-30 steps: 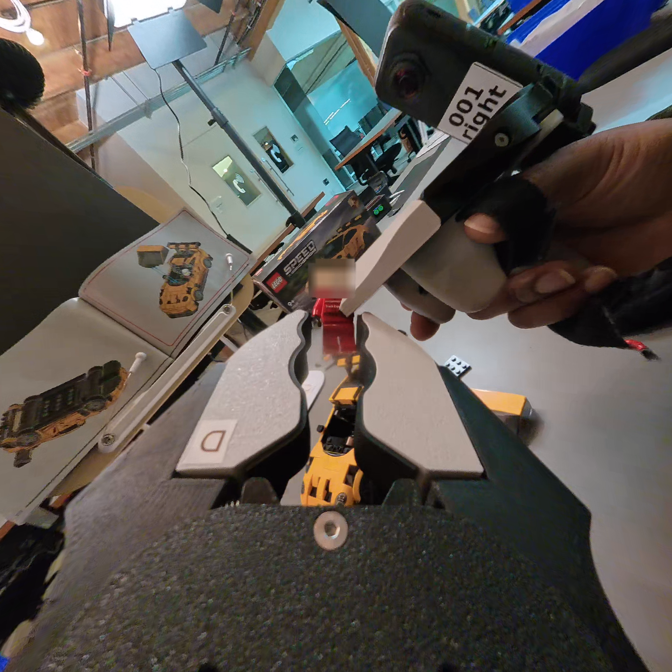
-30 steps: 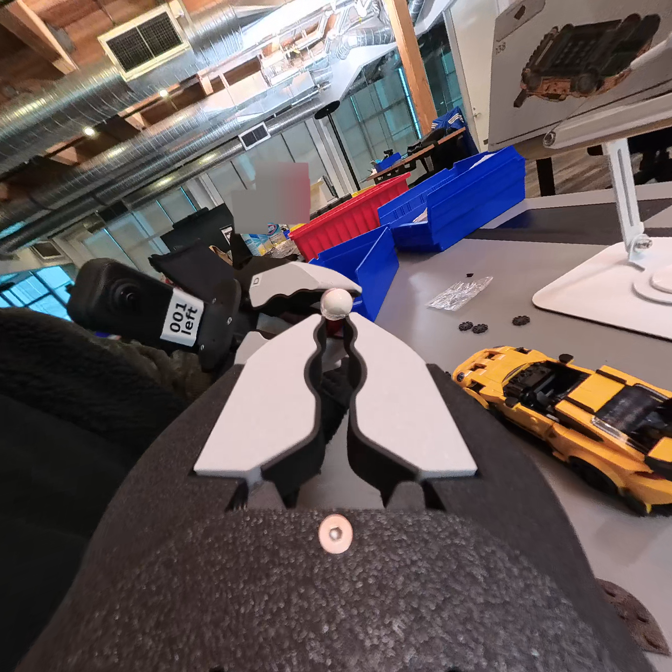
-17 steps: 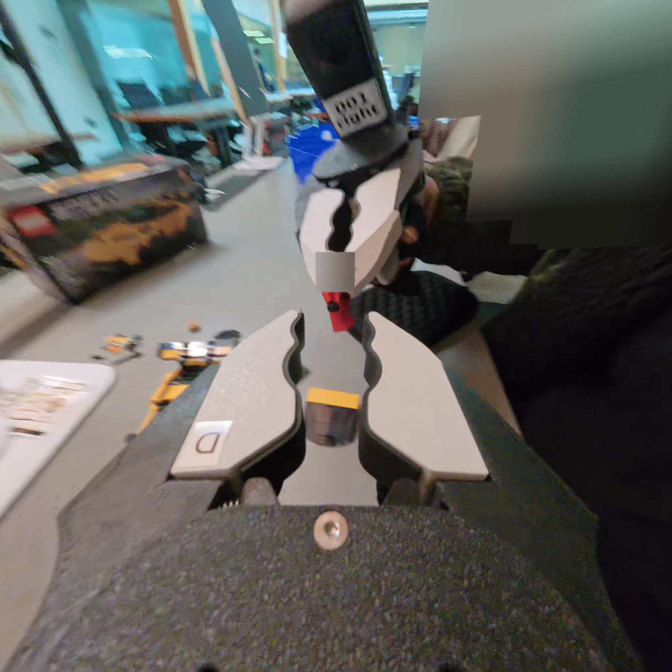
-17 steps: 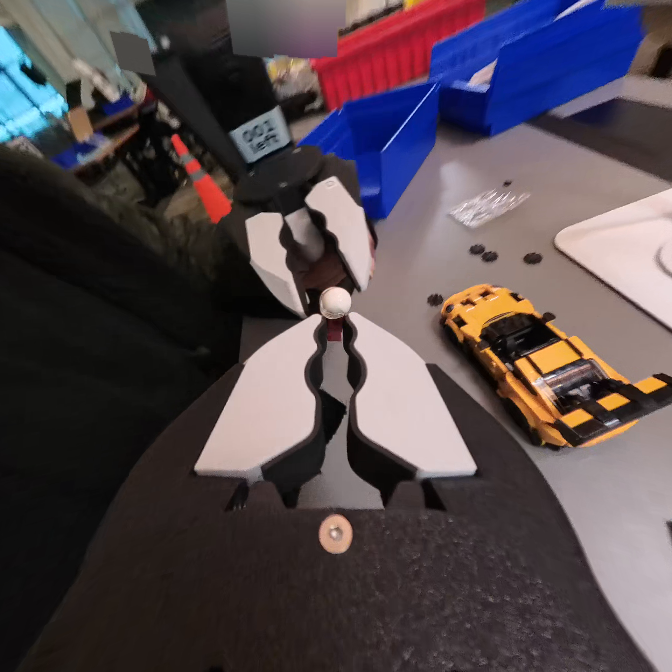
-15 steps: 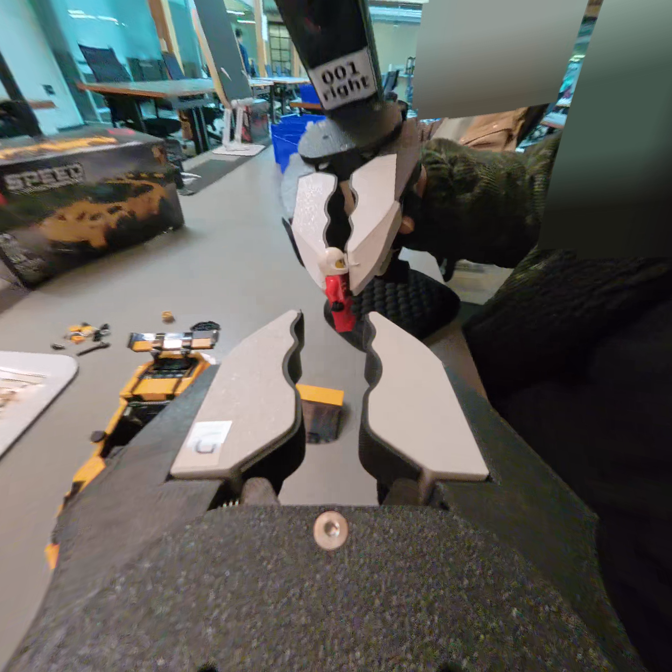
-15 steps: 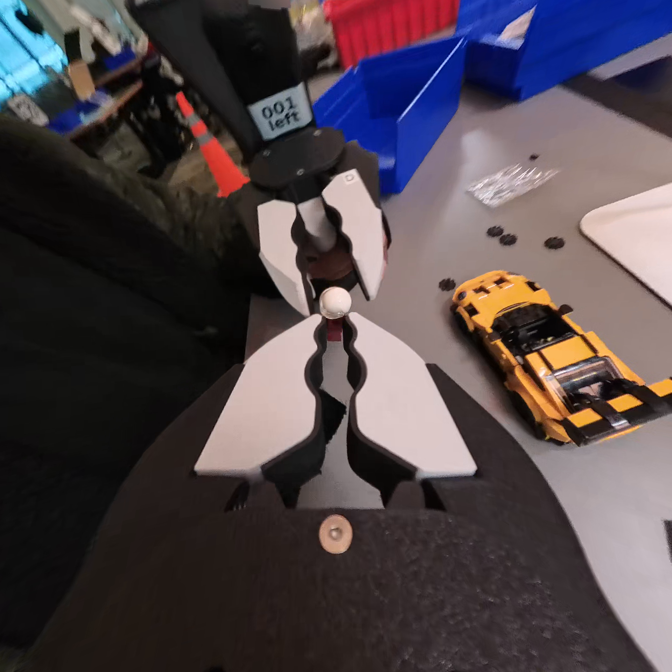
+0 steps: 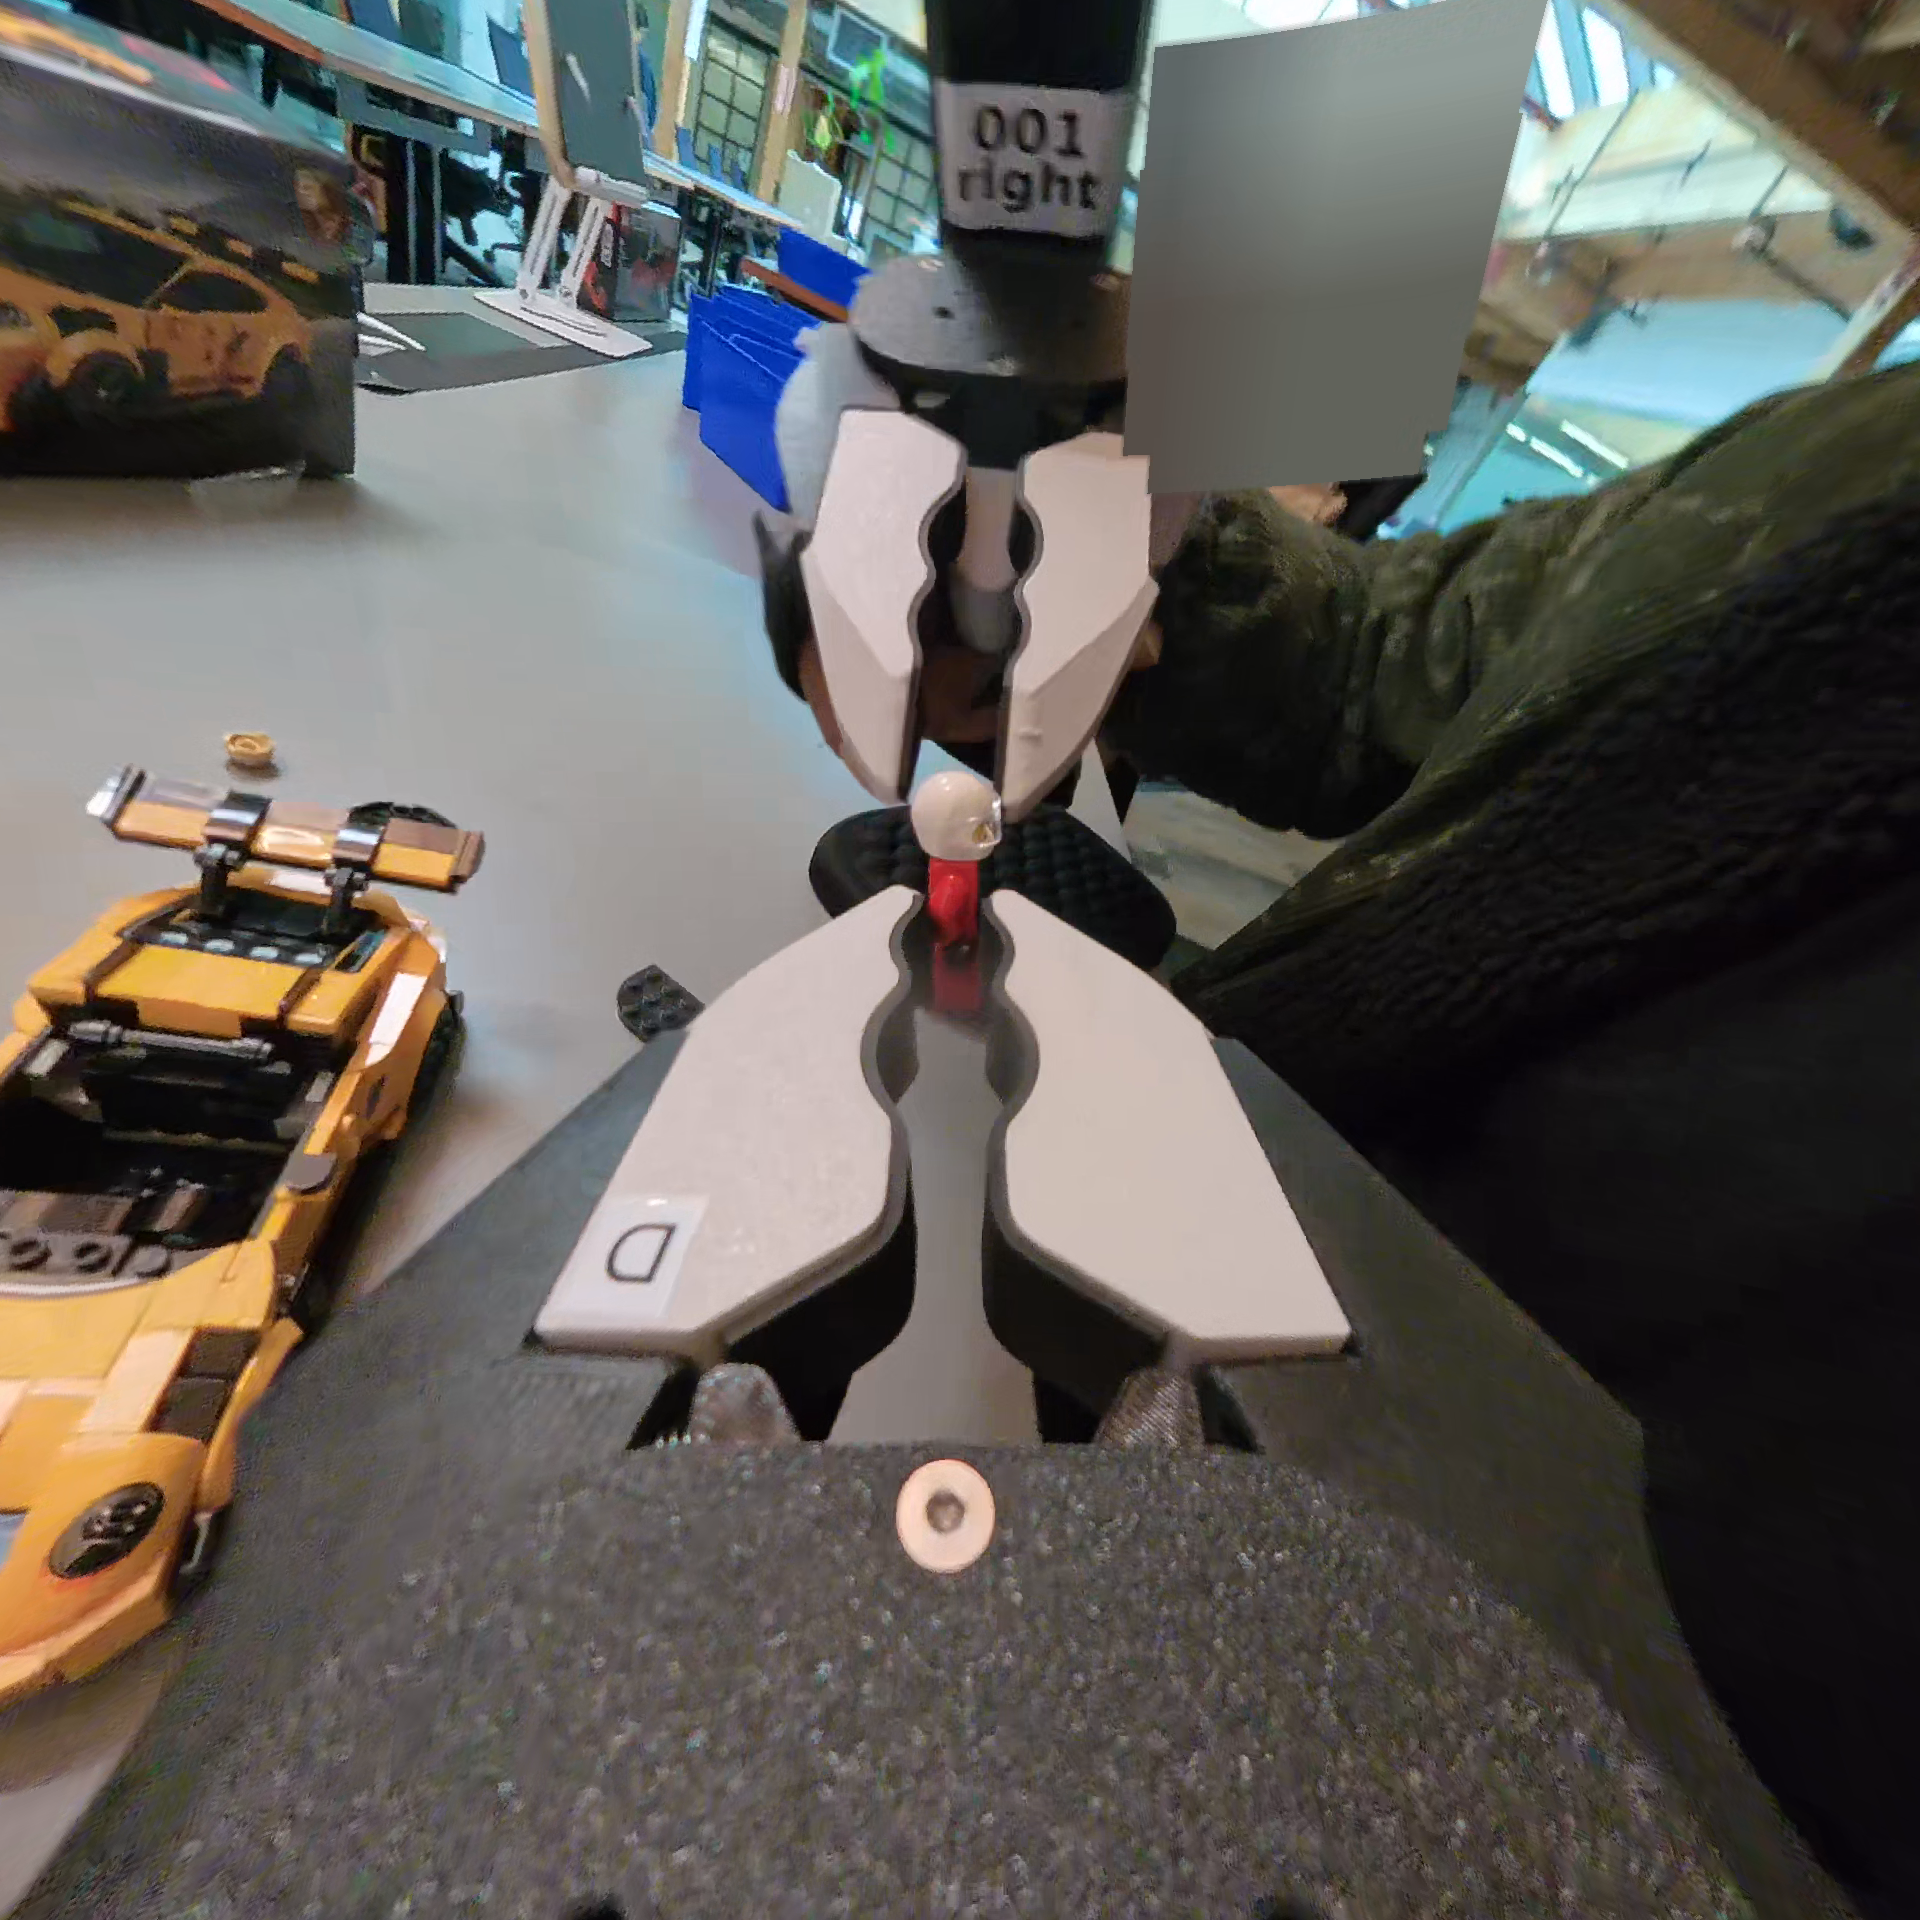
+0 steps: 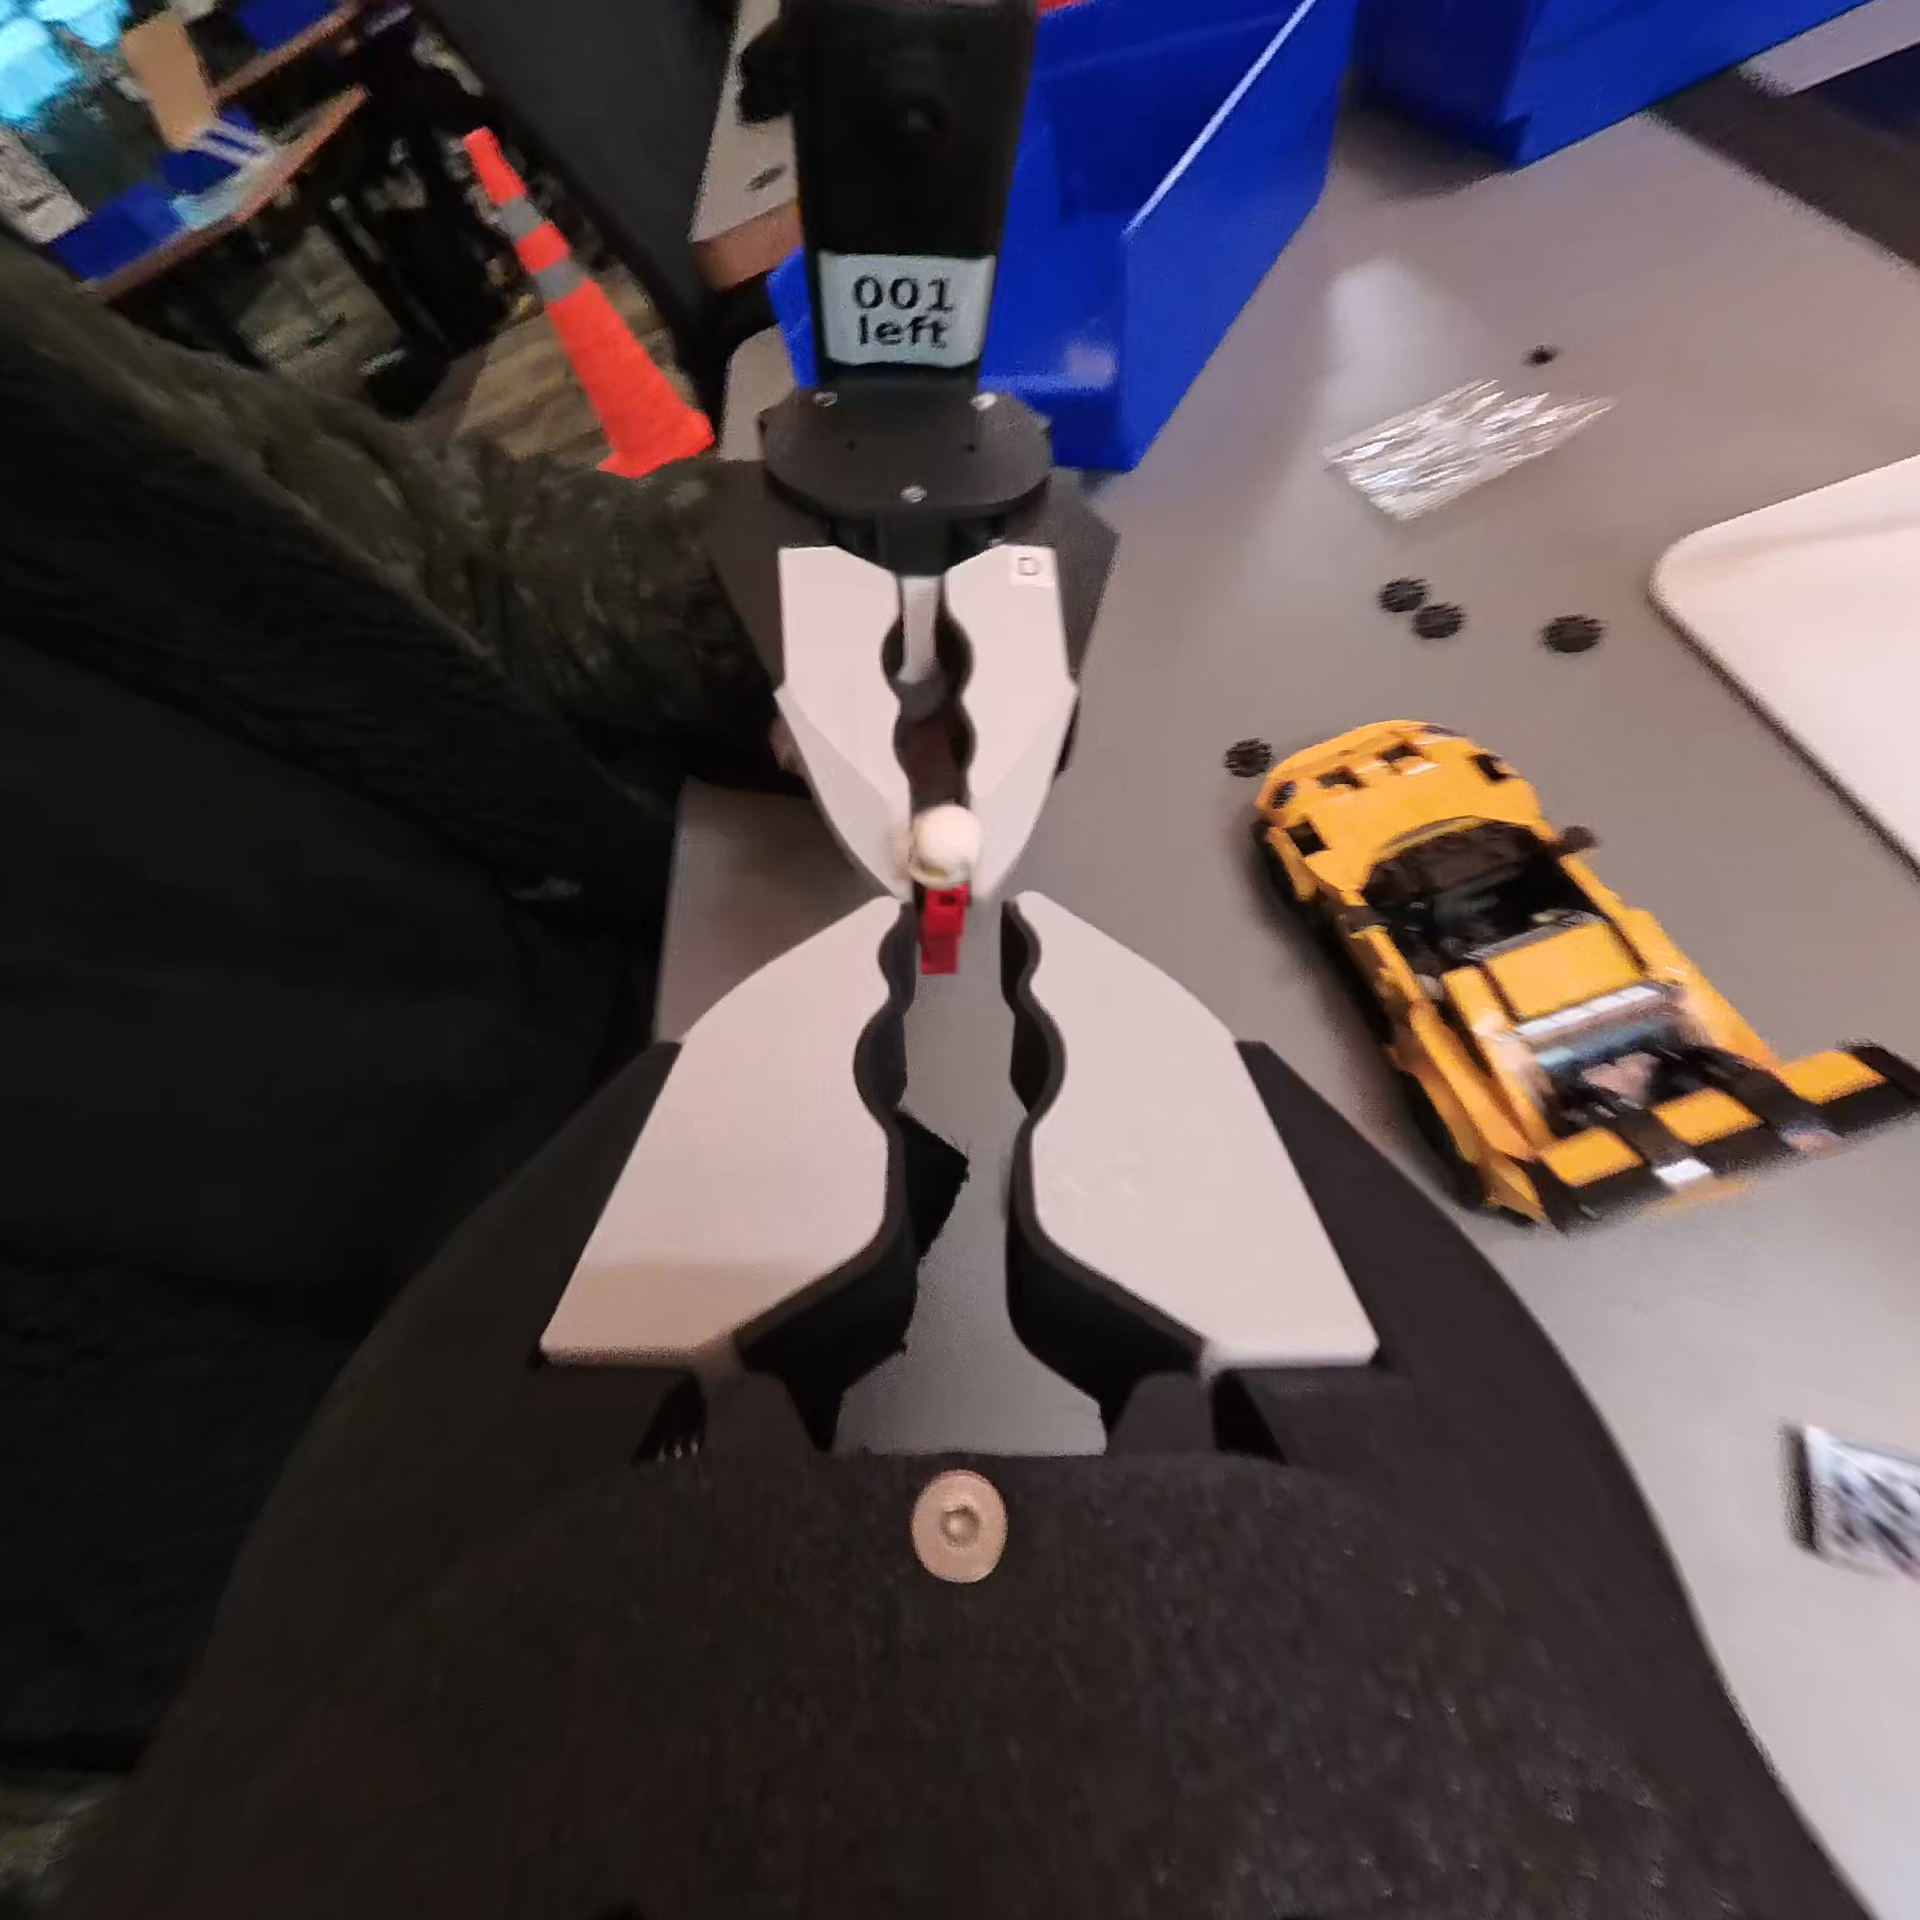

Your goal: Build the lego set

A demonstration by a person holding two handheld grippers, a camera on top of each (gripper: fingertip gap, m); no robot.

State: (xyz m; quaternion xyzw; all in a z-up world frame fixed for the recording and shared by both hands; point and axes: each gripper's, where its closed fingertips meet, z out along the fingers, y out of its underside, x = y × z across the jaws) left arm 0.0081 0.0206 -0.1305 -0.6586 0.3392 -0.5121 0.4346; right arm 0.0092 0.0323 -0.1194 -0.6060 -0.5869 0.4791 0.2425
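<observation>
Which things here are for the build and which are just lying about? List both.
For the build: toy figure between the tips of the left gripper and right gripper; yellow car; small black round parts.

Lying about: blue bin; orange cone; clear bag.

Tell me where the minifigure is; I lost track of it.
Centre of both wrist views: the minifigure is upright between the meeting tips of the left gripper and right gripper, the yellow car beside them.
</observation>
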